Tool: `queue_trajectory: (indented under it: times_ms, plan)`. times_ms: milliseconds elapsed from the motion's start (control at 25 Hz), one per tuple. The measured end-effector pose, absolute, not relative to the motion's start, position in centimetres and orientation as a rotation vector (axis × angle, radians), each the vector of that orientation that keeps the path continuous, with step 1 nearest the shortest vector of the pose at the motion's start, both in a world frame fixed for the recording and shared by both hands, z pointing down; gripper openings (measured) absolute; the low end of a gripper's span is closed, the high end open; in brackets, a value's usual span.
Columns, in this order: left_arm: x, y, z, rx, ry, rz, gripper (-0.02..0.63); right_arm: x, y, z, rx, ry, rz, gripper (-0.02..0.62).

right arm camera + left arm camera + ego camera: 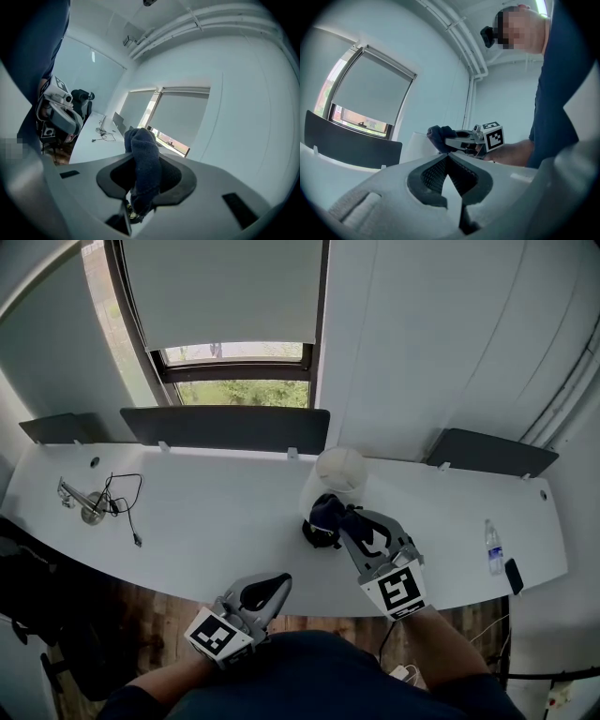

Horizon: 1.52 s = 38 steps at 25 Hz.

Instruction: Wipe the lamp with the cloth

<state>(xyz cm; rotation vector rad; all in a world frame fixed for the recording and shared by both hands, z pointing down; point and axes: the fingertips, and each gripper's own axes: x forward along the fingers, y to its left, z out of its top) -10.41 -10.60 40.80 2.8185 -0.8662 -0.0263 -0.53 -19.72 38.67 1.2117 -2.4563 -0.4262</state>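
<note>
A person standing at a curved white desk (pixel 187 521) holds the right tool (pixel 343 524) out over its middle, the tool's jaws pinching a bunched dark blue cloth (pixel 319 519). The cloth sits at the near side of a white lamp (pixel 340 468) with a rounded top, which stands towards the far edge of the desk; whether cloth and lamp are touching cannot be told. In the right gripper view the cloth (pixel 143 159) rises in a wad from between the pads and hangs down below them.

The left tool (pixel 279 583) is held back at the near edge of the desk, close to the person's body and well apart from the lamp. In the left gripper view, the left tool's jaws are pressed together at the tips and hold nothing. Past them the right tool (pixel 454 139) shows with the cloth (pixel 438 135) just beside the lamp (pixel 415 145).

A tangled black cable (pixel 124 501) and a small metal object (pixel 84 502) lie at the desk's far left. A clear bottle (pixel 493 547) and a dark phone (pixel 514 575) lie at its right end. Dark panels (pixel 225 427) line the far edge below a window (pixel 239 390) with its blind (pixel 225 292) drawn most of the way down.
</note>
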Motion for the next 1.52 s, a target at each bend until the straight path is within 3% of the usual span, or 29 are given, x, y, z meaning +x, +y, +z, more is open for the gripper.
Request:
queue_trajectory:
  times_ms: [560, 1520]
  plan:
    - [-10.9, -10.6, 41.9, 2.78, -0.92, 0.005, 0.005, -0.7, -22.6, 38.9, 1.146, -2.267, -0.702, 0.106]
    - [-10.2, -10.0, 44.6, 2.681, -1.023, 0.116, 0.006, -0.3, -21.8, 53.6, 0.824, -2.161, -0.659, 0.106]
